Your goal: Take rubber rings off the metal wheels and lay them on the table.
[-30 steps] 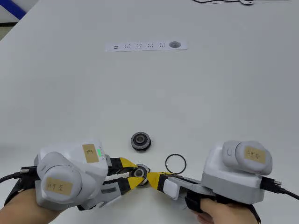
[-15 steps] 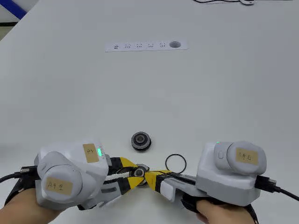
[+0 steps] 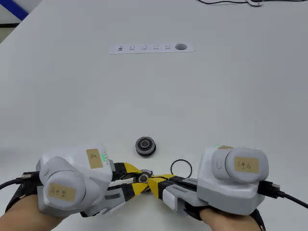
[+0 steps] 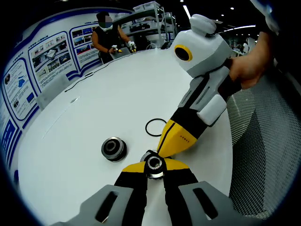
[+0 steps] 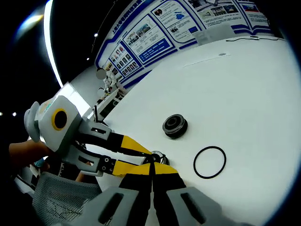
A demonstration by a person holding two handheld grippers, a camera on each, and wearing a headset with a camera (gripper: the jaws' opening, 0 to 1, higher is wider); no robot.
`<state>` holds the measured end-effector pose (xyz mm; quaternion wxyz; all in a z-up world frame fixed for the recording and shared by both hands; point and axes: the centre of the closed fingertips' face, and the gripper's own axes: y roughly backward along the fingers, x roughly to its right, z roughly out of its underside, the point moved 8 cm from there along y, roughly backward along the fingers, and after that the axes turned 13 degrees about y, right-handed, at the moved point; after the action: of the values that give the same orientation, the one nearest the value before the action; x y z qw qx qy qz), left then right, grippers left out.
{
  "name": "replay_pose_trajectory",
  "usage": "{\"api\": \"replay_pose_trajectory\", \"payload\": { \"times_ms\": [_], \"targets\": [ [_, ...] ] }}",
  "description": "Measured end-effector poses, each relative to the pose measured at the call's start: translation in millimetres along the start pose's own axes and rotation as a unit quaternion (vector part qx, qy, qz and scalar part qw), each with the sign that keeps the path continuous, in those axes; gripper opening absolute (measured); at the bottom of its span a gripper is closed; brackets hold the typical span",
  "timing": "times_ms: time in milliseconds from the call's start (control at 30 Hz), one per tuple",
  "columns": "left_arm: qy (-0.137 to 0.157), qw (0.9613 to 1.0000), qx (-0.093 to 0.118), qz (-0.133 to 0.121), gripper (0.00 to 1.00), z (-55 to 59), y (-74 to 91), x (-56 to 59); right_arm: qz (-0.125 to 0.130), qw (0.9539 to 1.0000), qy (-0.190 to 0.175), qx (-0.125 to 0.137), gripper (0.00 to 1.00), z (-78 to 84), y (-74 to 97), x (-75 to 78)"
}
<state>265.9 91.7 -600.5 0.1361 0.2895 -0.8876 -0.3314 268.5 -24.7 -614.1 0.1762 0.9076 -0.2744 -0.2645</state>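
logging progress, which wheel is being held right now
The wheel clamped in the left gripper, closest to the person. The other wheel sits free on the table farther out, no gripper touching it.

A white power strip [image 3: 151, 47] lay flat far across the tabletop [image 3: 250, 96]; a dark cable [image 3: 252, 2] ran along the far edge; blue-bordered posters [image 4: 49, 52] lined the wall; a person [image 4: 109, 37] stood beyond the far end, near shelving [image 4: 155, 19]; grey mesh [image 4: 263, 141] stood beside the near edge.
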Motion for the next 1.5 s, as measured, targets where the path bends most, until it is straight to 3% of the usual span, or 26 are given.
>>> {"api": "replay_pose_trajectory", "payload": {
  "times_ms": [433, 567, 600, 700, 1100, 1233, 1500],
  "targets": [
    [-0.003, 1.0000, 0.001, 0.002, 0.13, -0.4, 0.2, 0.1, -0.015, 0.9998, -0.008, 0.010, 0.01, -2.6, 2.9, -2.7],
    [-0.003, 1.0000, 0.001, 0.001, 0.13, -0.5, 0.4, 0.2, -0.026, 0.9995, -0.012, 0.014, 0.01, -3.3, 4.7, -6.0],
    [-0.003, 1.0000, 0.001, 0.001, 0.13, -0.5, 0.4, 0.1, -0.036, 0.9989, -0.019, 0.026, 0.01, -6.8, 5.1, -9.1],
    [-0.003, 1.0000, 0.001, 0.000, 0.13, -0.7, 0.6, 0.1, -0.032, 0.9993, -0.001, 0.018, 0.01, -8.9, 3.9, -11.1],
    [-0.003, 1.0000, 0.000, -0.008, 0.14, -1.9, 1.1, 0.4, -0.013, 0.9986, -0.048, 0.014, 0.01, -3.7, 7.3, -1.5],
    [0.014, 0.9998, 0.000, -0.012, 0.14, -1.6, 1.3, 0.1, -0.014, 0.9979, -0.063, 0.013, 0.01, -1.6, 7.2, -1.0],
    [0.008, 0.9999, -0.004, -0.014, 0.14, -2.2, 2.9, 0.8, -0.015, 0.9964, -0.081, 0.019, 0.02, -1.3, 6.0, 0.0]
  ]
}}
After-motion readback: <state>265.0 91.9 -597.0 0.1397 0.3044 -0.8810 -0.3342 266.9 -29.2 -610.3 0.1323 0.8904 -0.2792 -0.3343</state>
